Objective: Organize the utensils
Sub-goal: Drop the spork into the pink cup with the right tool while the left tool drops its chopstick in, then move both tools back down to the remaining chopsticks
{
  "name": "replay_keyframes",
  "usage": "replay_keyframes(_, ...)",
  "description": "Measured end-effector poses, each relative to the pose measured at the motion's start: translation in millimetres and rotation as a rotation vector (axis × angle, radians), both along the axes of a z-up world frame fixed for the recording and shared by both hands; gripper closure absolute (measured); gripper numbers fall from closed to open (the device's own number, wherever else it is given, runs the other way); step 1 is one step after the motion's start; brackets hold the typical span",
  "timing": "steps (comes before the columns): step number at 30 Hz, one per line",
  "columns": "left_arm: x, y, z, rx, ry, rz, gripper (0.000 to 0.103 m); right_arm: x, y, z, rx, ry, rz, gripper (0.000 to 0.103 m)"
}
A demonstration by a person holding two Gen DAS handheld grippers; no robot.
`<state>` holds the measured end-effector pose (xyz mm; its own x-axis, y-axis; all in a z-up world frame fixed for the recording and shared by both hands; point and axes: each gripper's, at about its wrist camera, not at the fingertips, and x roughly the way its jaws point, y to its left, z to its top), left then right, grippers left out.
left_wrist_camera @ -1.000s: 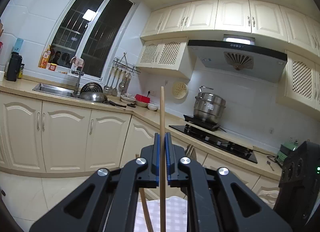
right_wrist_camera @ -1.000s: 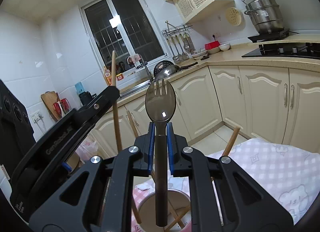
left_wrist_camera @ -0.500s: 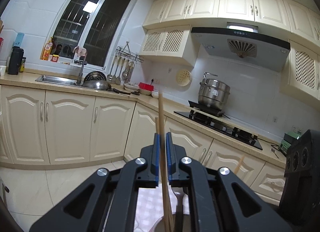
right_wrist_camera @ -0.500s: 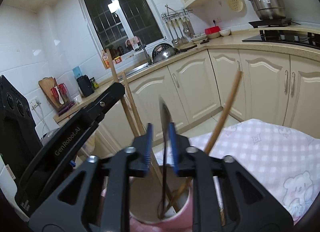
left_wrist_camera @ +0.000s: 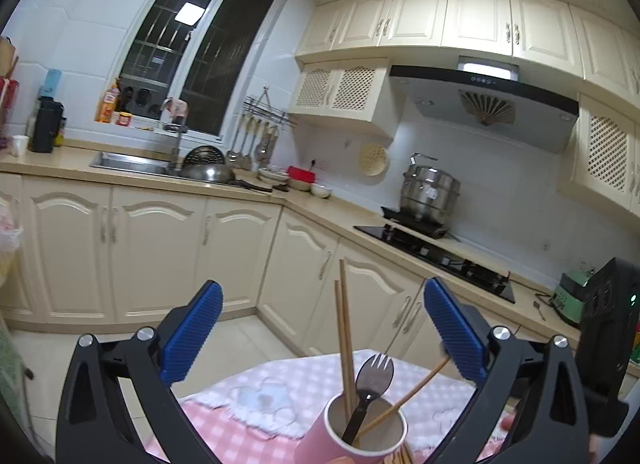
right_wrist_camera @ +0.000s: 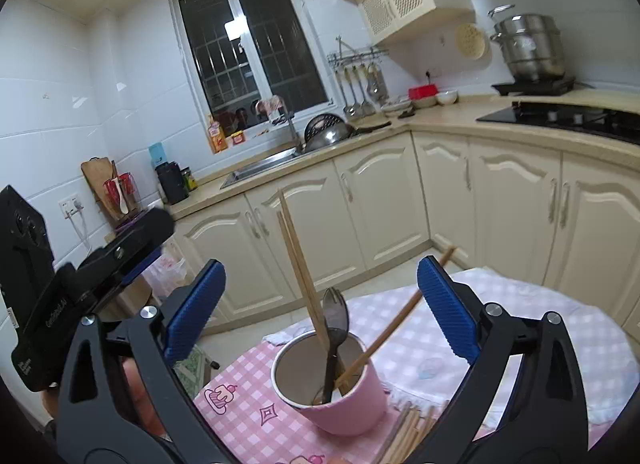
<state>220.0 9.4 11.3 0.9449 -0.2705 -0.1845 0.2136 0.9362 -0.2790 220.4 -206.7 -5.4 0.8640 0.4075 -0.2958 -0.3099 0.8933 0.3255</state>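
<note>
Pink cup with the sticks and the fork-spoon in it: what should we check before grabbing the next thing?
1. Pink cup upright on the checked cloth: ok.
2. Dark spork inside the cup: ok.
3. Chopsticks inside the cup, leaning: ok.
4. Left gripper jaws opening, nothing between the pads: ok.
5. Right gripper jaws opening, nothing between the pads: ok.
6. Loose chopsticks lying beside the cup, waiting: not ok.

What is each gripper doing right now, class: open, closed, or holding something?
Left gripper: jaws opening wide, holding nothing; pink cup below.
Right gripper: jaws opening wide, holding nothing.
</note>
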Motion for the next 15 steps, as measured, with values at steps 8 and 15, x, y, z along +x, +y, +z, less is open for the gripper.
replay_keyframes(8, -26.7, -2.2, 1.4, 0.096, 0.084, 0.004, 0.004, -36.7, -36.3, 16.6, -0.031, 0.038, -0.1, 0.006)
replay_keyframes(15, -40.1, -9.8, -28.0, 0.111, 0.183, -0.046, 0.004, -56.7, -69.9, -16.1, -0.035, 0.217, -0.163, 0.006)
